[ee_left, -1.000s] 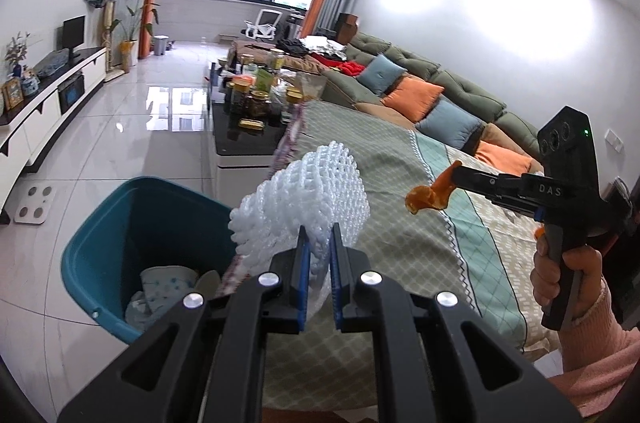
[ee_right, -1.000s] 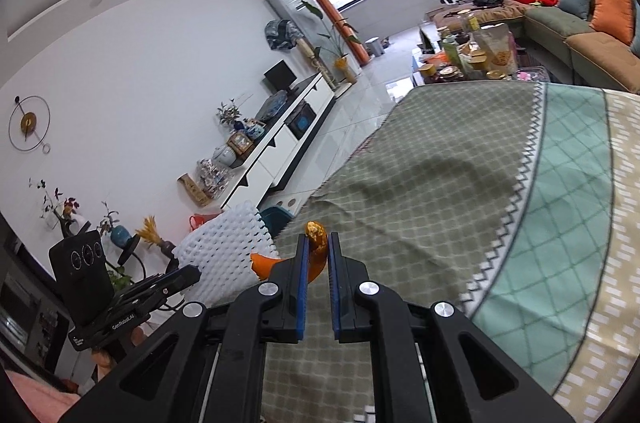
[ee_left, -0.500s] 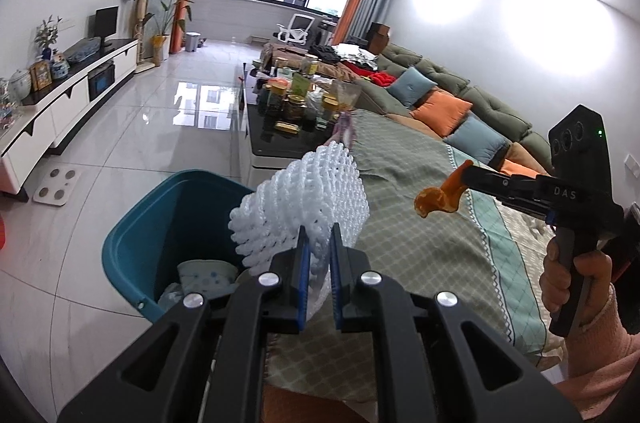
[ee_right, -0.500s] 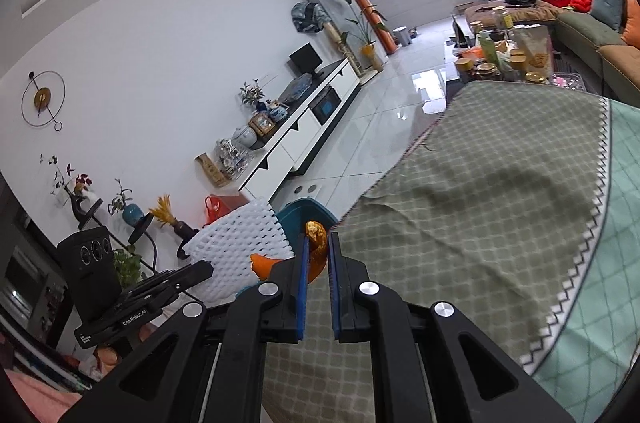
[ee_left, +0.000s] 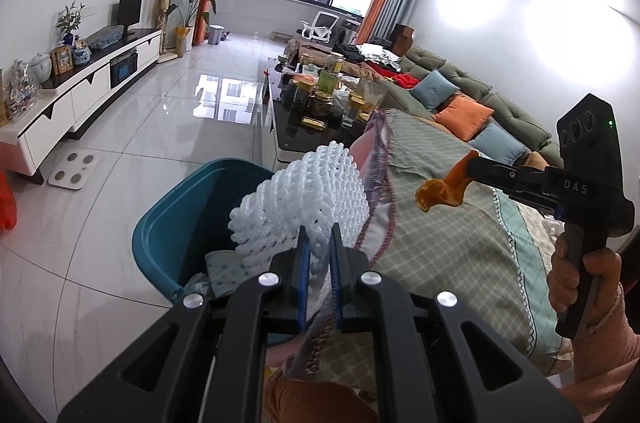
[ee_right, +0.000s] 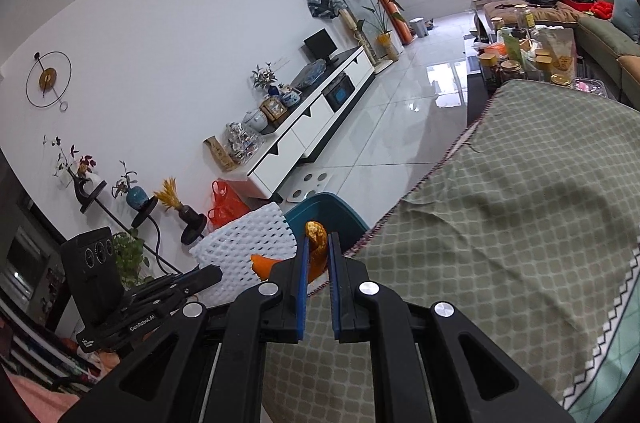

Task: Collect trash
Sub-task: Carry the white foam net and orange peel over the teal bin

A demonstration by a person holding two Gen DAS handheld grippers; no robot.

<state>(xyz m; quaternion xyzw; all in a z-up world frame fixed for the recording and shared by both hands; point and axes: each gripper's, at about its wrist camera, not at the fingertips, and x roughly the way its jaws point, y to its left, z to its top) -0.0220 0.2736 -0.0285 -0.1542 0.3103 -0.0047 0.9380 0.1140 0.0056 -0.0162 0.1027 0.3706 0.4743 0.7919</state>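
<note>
- The left gripper [ee_left: 319, 243] pinches white foam netting [ee_left: 304, 195], held just above the near rim of the teal bin [ee_left: 176, 207].
- The right gripper [ee_right: 318, 255] pinches an orange peel [ee_right: 316, 247] over the tablecloth [ee_right: 520, 223], beside the bin.
- Step in hand: carrying trash to the bin.
- Next, likely: bring each piece over the bin's opening, then part the fingers.

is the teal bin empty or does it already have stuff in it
Not empty. The left wrist view shows crumpled pale paper or cloth lying inside the teal bin; how full cannot be told.
</note>
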